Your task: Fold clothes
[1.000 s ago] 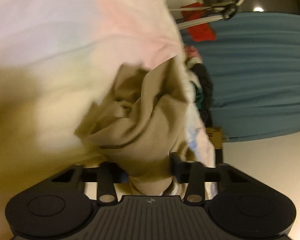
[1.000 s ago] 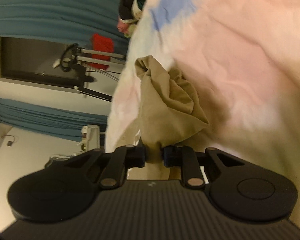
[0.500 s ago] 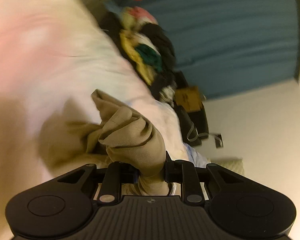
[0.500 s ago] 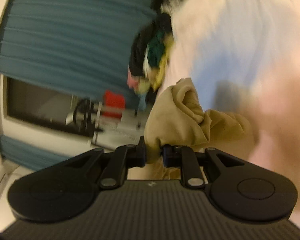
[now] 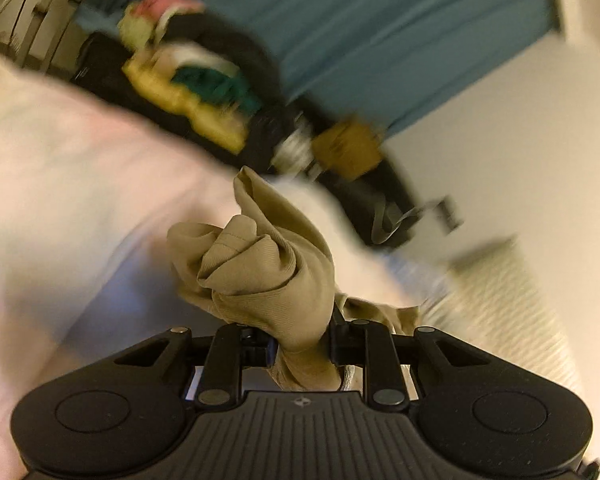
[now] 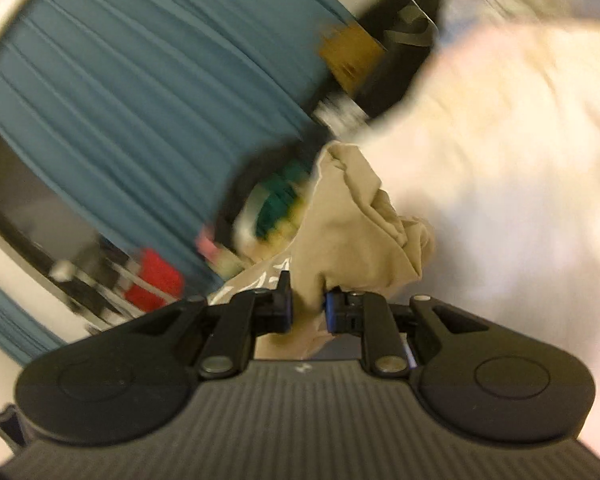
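Khaki cloth is pinched in a bunched fold between the nearly closed left gripper; another bunch is clamped by the right gripper. Behind, a pale bedsheet is blurred.

Tan garment, teal pleated curtain, pale pink bedding

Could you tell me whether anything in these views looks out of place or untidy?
Yes: the tan garment is bunched into a crumpled wad in the left gripper and the right gripper, not spread flat. Behind it, a jumbled pile of mixed clothes sits unfolded beside the pale bedding.
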{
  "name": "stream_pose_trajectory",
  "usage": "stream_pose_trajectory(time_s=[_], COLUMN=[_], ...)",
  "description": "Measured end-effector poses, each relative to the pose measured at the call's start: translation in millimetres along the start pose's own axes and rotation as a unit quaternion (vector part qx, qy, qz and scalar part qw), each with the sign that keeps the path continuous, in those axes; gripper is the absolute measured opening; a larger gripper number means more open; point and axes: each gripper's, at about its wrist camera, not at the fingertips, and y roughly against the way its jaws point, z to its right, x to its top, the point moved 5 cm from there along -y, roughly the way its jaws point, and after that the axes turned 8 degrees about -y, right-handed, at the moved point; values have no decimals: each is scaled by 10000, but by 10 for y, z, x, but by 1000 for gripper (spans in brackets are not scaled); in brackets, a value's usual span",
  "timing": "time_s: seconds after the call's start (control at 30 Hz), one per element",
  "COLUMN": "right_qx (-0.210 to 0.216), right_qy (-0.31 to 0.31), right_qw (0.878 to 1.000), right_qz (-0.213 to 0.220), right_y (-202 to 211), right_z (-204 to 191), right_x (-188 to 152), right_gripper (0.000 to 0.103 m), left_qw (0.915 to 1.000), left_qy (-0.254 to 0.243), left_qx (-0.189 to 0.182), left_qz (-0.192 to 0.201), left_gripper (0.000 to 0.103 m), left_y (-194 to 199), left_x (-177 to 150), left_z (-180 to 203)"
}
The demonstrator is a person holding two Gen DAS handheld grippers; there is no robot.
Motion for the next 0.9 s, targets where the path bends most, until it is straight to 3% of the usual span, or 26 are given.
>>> stream_pose_trajectory(time_s=[0.17,0.27,0.47,0.53,0.67,0.8,0.9], right_qx=[-331,-554,-1210,-1348,-1274,-1060,-849], right_qy=[-350,-390,-213,60,820,1628,2043], right_qw=[9985,9970,9897,9881,9868,9807,9752], right_qz=[-271,-376,-736,-744,-570,-204,22], right_y=[44,143,464,641,1072,1517,1863], right_z=[651,787,759,632,217,-217,-483], right_x=[-545,-761,-902,-914,-903,-913,-1015], right_gripper=[18,20,24,24,24,24,32], left_qw=[9985,9953,9821,9777,9686,9524,9411], left_qy=[-243,-703,-1508,-1764,-2196,-2719,-2992], left_qx=[230,458,1009,1089,1165,1295,1358], left_qz=[-436,-493,-506,-338,26,476,802], left_gripper=[26,32,65,79,85,99,103], left_y=[-198,-239,159,574,1230,1930,2468], left_x=[-619,-719,-701,-700,-731,-866,-999], left_z=[-484,-460,-152,3,354,745,1036])
